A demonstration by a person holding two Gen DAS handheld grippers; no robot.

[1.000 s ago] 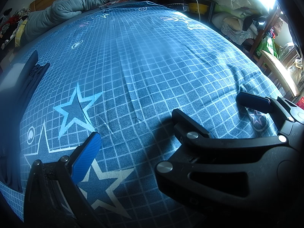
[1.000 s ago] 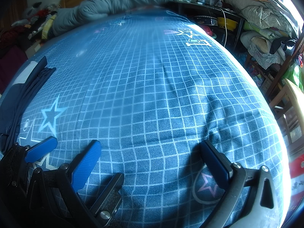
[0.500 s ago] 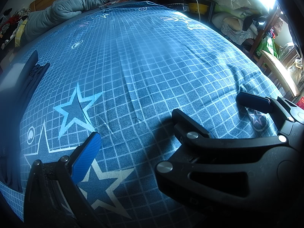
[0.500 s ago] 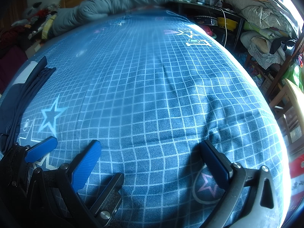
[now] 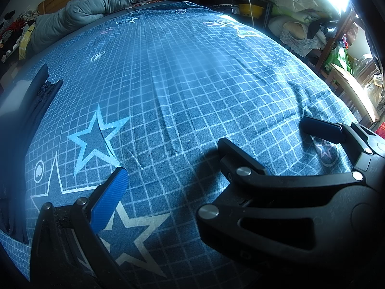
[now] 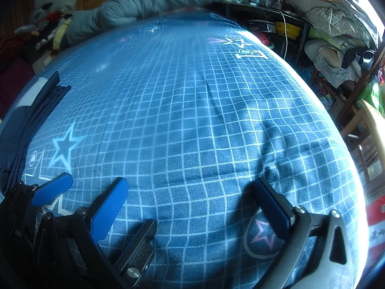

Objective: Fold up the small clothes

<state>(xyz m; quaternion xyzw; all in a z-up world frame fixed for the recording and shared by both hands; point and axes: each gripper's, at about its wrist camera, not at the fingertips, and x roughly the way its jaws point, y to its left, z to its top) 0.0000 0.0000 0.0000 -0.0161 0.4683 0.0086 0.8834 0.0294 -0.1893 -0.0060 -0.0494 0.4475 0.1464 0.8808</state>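
Both my grippers rest low over the bedsheet (image 6: 192, 125), side by side, holding nothing. Left gripper (image 6: 79, 190): fingers spread. Right gripper (image 6: 204, 216): fingers spread wide. Dark garment (image 6: 28, 120) lies at 9 o'clock along the bed edge, well apart from both tools. Grey duvet (image 6: 149, 0) is bunched at 12 o'clock. Cluttered shelves (image 6: 336, 24) at 2 o'clock.
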